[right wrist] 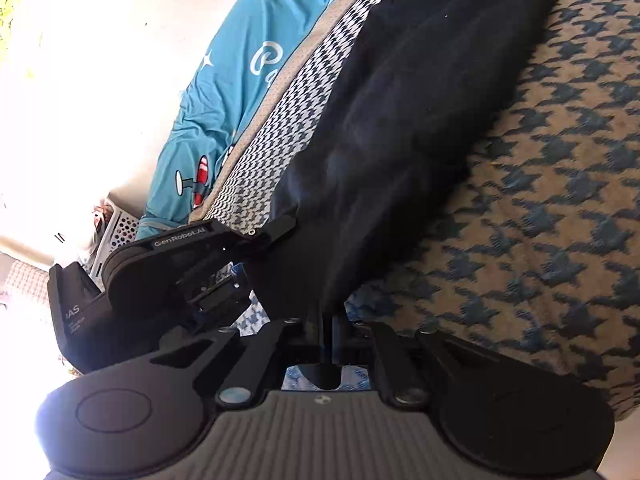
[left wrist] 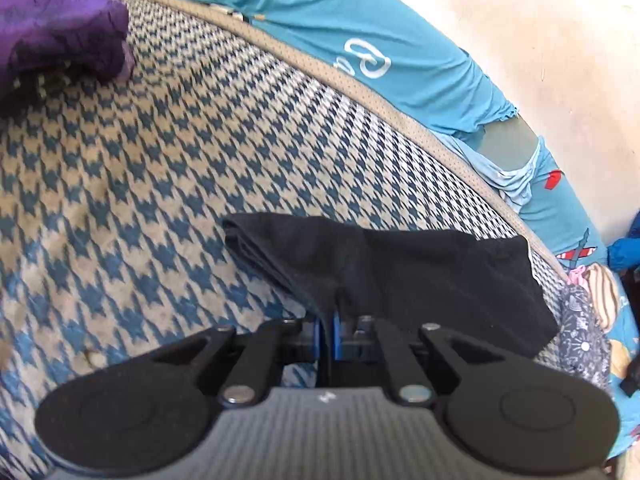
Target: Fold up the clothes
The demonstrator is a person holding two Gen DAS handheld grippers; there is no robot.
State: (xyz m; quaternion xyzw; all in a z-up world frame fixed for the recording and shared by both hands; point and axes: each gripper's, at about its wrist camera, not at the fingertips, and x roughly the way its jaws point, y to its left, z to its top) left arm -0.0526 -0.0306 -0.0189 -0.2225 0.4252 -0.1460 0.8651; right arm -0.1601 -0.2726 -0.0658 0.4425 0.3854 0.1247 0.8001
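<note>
A dark navy folded garment (left wrist: 384, 276) lies on the blue-and-beige houndstooth cover (left wrist: 140, 184) near its far edge. My left gripper (left wrist: 328, 340) is shut on the near edge of that garment, the cloth pinched between its blue pads. In the right wrist view the same dark garment (right wrist: 400, 128) stretches away up the frame, and my right gripper (right wrist: 328, 344) is shut on its near end. The left gripper (right wrist: 240, 268) shows there at the left, clamped on the garment's edge.
A purple cloth (left wrist: 60, 28) lies on the cover at the far left. A teal printed sheet (left wrist: 360, 28) hangs beyond the cover's beige trim, against a pale wall. A patterned dark cloth (left wrist: 580, 332) sits at the right edge. A white perforated basket (right wrist: 116, 236) stands on the floor.
</note>
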